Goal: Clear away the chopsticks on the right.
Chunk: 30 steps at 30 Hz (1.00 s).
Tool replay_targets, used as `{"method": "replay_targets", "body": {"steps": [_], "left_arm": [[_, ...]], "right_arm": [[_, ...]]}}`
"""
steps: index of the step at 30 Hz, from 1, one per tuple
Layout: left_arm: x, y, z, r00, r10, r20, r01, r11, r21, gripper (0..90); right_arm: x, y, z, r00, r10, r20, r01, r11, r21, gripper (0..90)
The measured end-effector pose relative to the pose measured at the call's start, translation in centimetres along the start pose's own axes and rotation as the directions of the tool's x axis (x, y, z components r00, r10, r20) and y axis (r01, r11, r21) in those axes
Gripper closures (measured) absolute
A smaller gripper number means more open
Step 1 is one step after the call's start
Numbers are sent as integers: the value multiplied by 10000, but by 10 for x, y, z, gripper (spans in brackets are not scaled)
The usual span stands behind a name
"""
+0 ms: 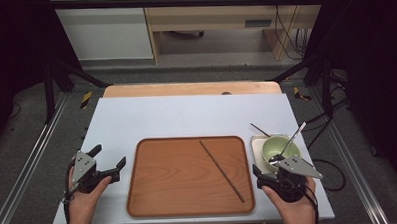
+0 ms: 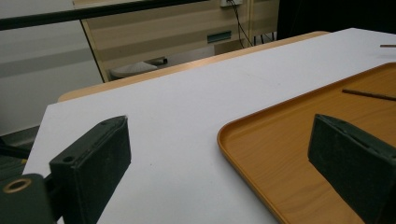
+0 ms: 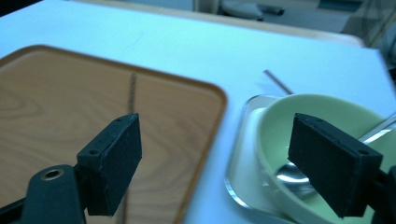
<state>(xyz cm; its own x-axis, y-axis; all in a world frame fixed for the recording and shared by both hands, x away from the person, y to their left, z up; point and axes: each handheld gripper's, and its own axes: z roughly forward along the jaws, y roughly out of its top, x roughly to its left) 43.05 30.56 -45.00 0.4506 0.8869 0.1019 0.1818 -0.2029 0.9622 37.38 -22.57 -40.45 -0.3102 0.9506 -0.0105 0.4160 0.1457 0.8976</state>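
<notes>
1. Right gripper (image 1: 267, 175) has its jaws apart, nothing between them, near the tray's right edge, just in front of the bowl.
2. Left gripper (image 1: 109, 157) also gapes empty, left of the tray.
3. Thin dark-brown wooden chopstick (image 1: 221, 170) lies diagonally on the rectangular orange-brown wooden tray (image 1: 164, 193).
4. Pale green round bowl (image 1: 273, 147) sits on a small white square dish (image 1: 256, 141) and holds a metal spoon (image 1: 287, 147).
5. Second chopstick (image 1: 260, 130) lies behind the dish.

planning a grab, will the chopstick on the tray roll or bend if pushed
The chopstick looks thin, straight and rigid, so it probably stays stiff. It lies flat on the smooth tray, so it would likely slide or roll, and being so low, it may be hard to pinch.
</notes>
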Motion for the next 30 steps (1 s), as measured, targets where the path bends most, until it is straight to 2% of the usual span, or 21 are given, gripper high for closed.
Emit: {"method": "replay_targets", "body": {"steps": [4, 7, 8, 9, 10, 13, 15, 17, 19, 20, 21, 25, 27, 28, 30], "left_arm": [[1, 0, 0, 10000, 8, -28, -8, 10000, 24, 56], [0, -1, 1, 10000, 33, -14, -33, 10000, 55, 55], [-1, -1, 1, 10000, 30, -8, -29, 10000, 57, 55], [-1, -1, 1, 10000, 38, -3, -38, 10000, 64, 56], [-1, -1, 1, 10000, 45, -4, -45, 10000, 64, 56], [0, -1, 1, 10000, 46, -19, -46, 10000, 79, 55], [2, -3, 1, 10000, -36, -48, 37, 10000, 87, 53], [3, -3, 0, 10000, -55, -65, 56, 10000, 78, 53], [4, -3, -1, 9999, -46, -100, 46, 10000, 56, 52], [5, -3, -1, 9999, -75, -120, 75, 10000, 33, 52], [5, -3, -1, 9999, -129, -113, 129, 9999, 2, 50], [7, -5, -2, 9998, -108, -150, 109, 9999, 80, 49], [8, -6, -1, 9998, -81, -189, 84, 9999, 144, 49], [8, -6, -1, 9998, -81, -189, 84, 9999, 144, 49], [8, -6, -2, 9997, -106, -230, 109, 9998, 148, 49]], "right_arm": [[-10, -1, -8, 9990, -98, 446, 105, 9998, -155, 164], [-27, -5, -19, 9961, 172, 861, -143, 9993, -338, 153], [-27, -5, -19, 9961, 172, 861, -143, 9993, -338, 153], [-36, -6, -25, 9935, 279, 1105, -220, 9983, -538, 144], [-36, -6, -25, 9935, 279, 1105, -220, 9983, -538, 144], [-49, -7, -34, 9897, 402, 1371, -303, 9968, -735, 132], [-63, -12, -41, 9839, 176, 1779, -8, 9956, -940, 144], [-67, -13, -43, 9811, 59, 1932, 127, 9954, -947, 141], [-74, -15, -47, 9734, -359, 2262, 527, 9962, -688, 146], [-77, -17, -49, 9717, -318, 2340, 485, 9967, -658, 150], [-85, -20, -52, 9725, -163, 2322, 317, 9975, -628, 153], [-99, -26, -57, 9724, 31, 2333, 21, 9998, -220, 159], [-107, -29, -57, 9772, 17, 2124, -45, 9999, 127, 172], [-107, -29, -57, 9772, 17, 2124, -45, 9999, 127, 172], [-115, -32, -56, 9780, -92, 2086, -4, 9990, 457, 196]]}}
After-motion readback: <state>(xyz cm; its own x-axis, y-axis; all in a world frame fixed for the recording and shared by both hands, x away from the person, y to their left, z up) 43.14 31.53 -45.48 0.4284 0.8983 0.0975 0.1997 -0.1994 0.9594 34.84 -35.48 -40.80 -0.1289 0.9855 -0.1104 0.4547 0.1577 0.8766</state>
